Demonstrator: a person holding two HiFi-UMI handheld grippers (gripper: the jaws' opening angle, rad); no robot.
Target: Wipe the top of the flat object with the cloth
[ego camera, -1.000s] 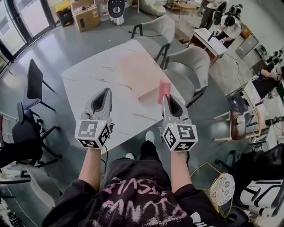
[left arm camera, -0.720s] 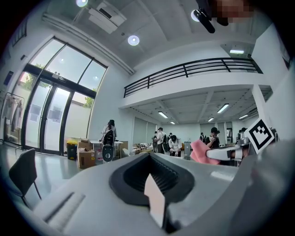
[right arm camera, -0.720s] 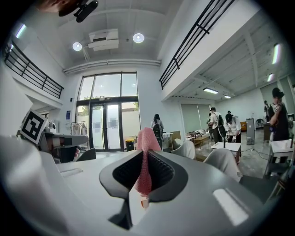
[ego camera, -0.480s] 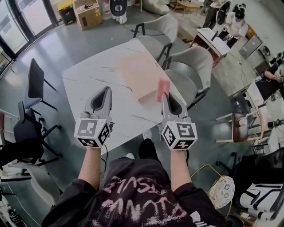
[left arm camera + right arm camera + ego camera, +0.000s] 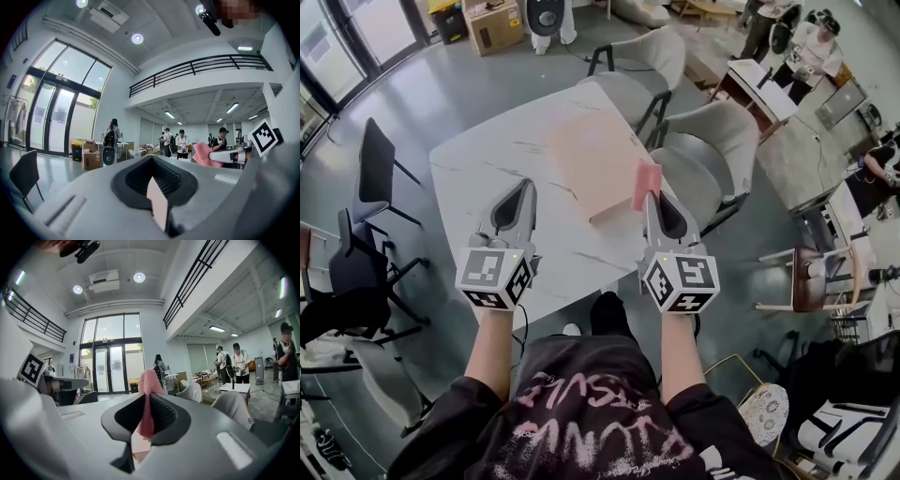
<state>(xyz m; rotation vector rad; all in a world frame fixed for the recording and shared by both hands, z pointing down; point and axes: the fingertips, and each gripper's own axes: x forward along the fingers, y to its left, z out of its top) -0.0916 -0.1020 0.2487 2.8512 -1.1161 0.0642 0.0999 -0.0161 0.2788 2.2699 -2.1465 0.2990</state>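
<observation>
A flat pale pink board [image 5: 589, 161] lies on the white table [image 5: 487, 173], towards its right side. My right gripper [image 5: 649, 197] is shut on a pink cloth [image 5: 647, 185], which stands up from the jaws just above the board's near right corner. In the right gripper view the cloth [image 5: 148, 399] is pinched between the closed jaws. My left gripper [image 5: 525, 189] hovers over the table's near left part, shut on nothing. The left gripper view looks out level across the room and shows the cloth [image 5: 204, 154] off to the right.
Two grey chairs [image 5: 708, 141] [image 5: 642, 61] stand along the table's right and far side. Black chairs [image 5: 375, 164] stand to the left. A cardboard box [image 5: 492, 23] sits on the floor at the back. People stand around desks at the far right.
Both grippers stay almost in place, the right one still holding the cloth. The table and board have shifted slightly in the head view.
</observation>
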